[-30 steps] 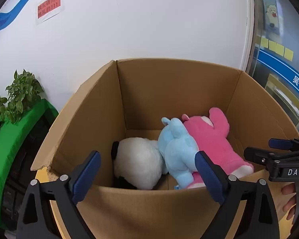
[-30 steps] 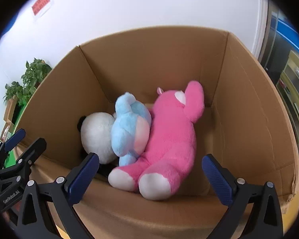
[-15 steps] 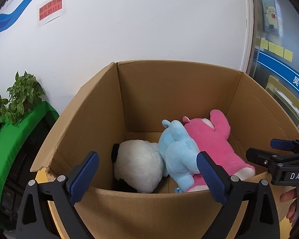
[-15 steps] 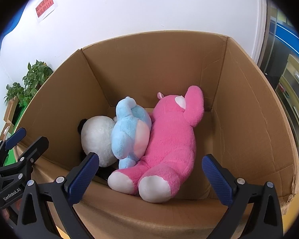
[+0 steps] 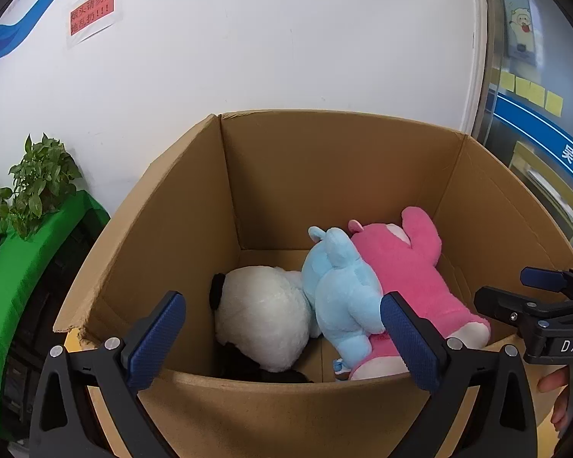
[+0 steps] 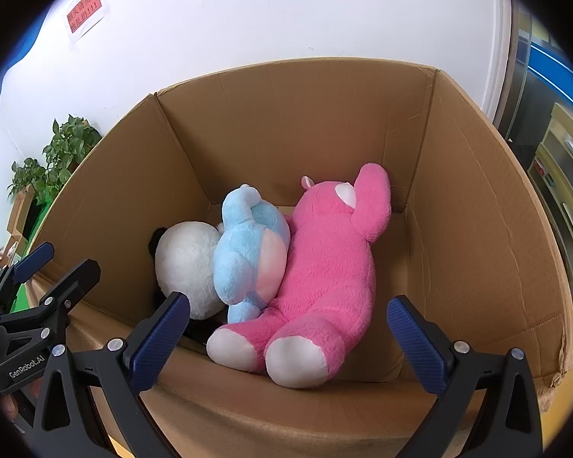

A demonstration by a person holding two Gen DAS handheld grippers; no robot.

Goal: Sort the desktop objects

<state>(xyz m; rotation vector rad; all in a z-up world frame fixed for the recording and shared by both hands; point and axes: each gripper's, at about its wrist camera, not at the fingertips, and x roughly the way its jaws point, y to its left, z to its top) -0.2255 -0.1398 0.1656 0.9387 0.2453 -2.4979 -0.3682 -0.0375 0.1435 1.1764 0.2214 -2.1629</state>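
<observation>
Three toys: all lie together on the floor of one cardboard box (image 6: 477,198), pressed side by side.
Pink bear (image 6: 324,267): lies on its back at the right of the group, white-soled feet toward the near wall, one arm raised toward the far right corner.
Blue toy (image 6: 248,248): sits in the middle, leaning against the pink bear's side and touching the white toy on its other side.
White toy (image 6: 187,263): round, with a black ear, leftmost of the three, near the left wall; black parts of it show beneath it in the left wrist view.
Box: open at the top, flaps up, brown and plain inside; its near right corner is torn and frayed.
Left tool (image 5: 282,339): hangs above the near rim of the box, its blue pads wide apart and opening, with nothing pressed between them; the white and blue toys show far below in the gap.
Right tool (image 6: 288,339): hangs above the near rim, its pads wide apart and gripping nothing; the pink bear's feet show below the gap.
Hand (image 5: 561,389): fingers show under the right tool's handle at the edge of the left wrist view.
Wall (image 5: 286,38): white, behind the box, with a red notice (image 5: 92,11) stuck high on the left.
Plant (image 5: 38,183): green leaves at the left, beside the box, above a green surface.
</observation>
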